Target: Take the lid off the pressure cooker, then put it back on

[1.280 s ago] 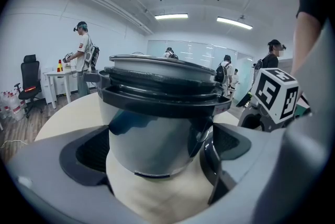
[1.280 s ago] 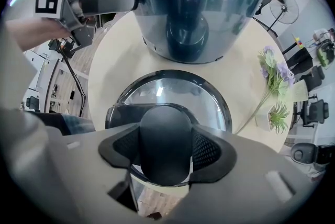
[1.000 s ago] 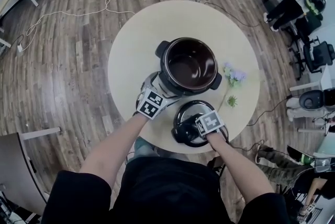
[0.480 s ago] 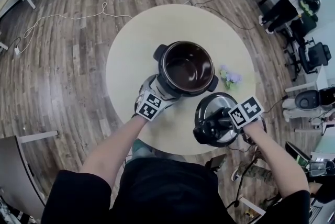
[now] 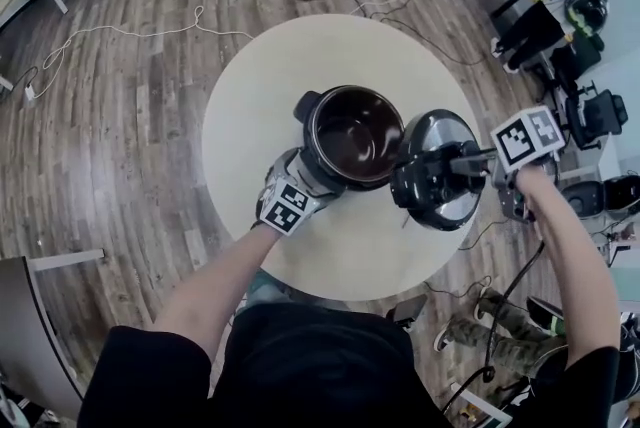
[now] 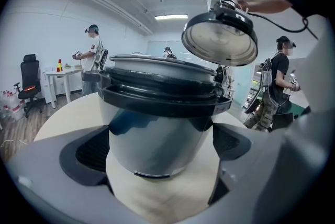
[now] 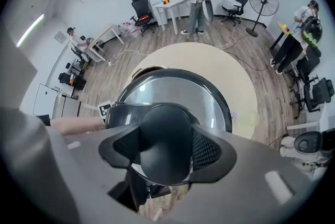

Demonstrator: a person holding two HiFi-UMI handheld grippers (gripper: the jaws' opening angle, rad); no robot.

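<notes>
Fingers [image 7: 209,150] clamp shiny steel lid [image 7: 172,89] by its black knob [image 7: 165,144].

Looking down from my head, the marker cube on my left gripper [image 5: 305,178] covers its jaws where they meet the pressure cooker [image 5: 350,136]. The lid [image 5: 445,131] in my right gripper [image 5: 432,174] blocks the right rim of the table [image 5: 260,106], and my own chest covers its near rim.

Along my right jaws, the lid hides nearly all the cooker. Only a dark sliver shows at its far-left edge, and a purple speck [image 7: 234,115] on the right of the table is too small to tell.

Along my left jaws, the cooker hides the far side of the table. The lid shows me its underside, with its knob and my right jaws hidden behind it.
</notes>
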